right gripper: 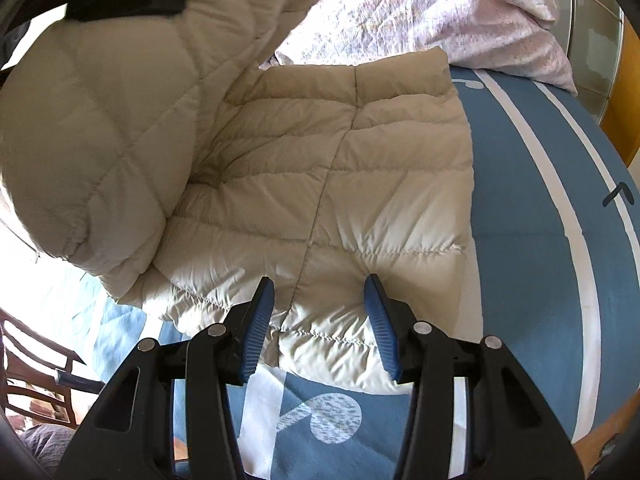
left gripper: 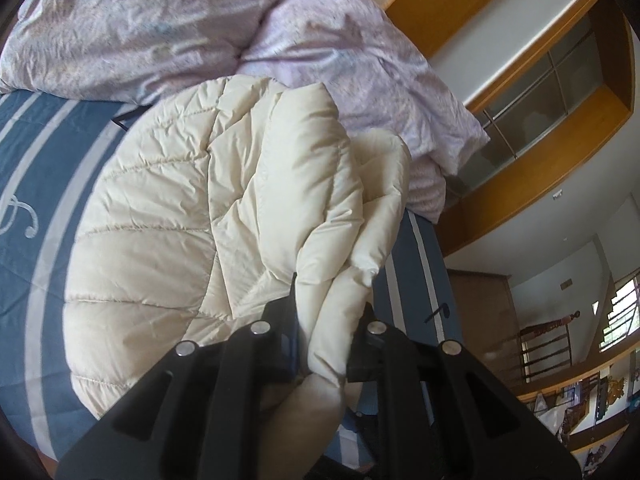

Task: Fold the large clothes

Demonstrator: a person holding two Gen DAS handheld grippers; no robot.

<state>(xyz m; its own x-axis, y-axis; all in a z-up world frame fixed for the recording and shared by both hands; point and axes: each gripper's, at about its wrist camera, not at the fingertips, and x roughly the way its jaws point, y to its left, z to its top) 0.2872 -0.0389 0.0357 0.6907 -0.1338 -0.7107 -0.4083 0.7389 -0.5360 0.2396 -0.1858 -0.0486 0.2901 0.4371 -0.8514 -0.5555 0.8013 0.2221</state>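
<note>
A cream quilted puffer jacket lies on a blue bed cover with white stripes. My left gripper is shut on a bunched part of the jacket and holds it lifted above the bed. In the right wrist view that lifted part hangs at the upper left, with the left gripper on it. My right gripper is open and empty, just above the jacket's near edge, with blue pads either side of a seam.
A crumpled pink floral duvet lies at the head of the bed, also in the right wrist view. A wooden cabinet with glass doors stands at the right. A wooden chair stands at the lower left.
</note>
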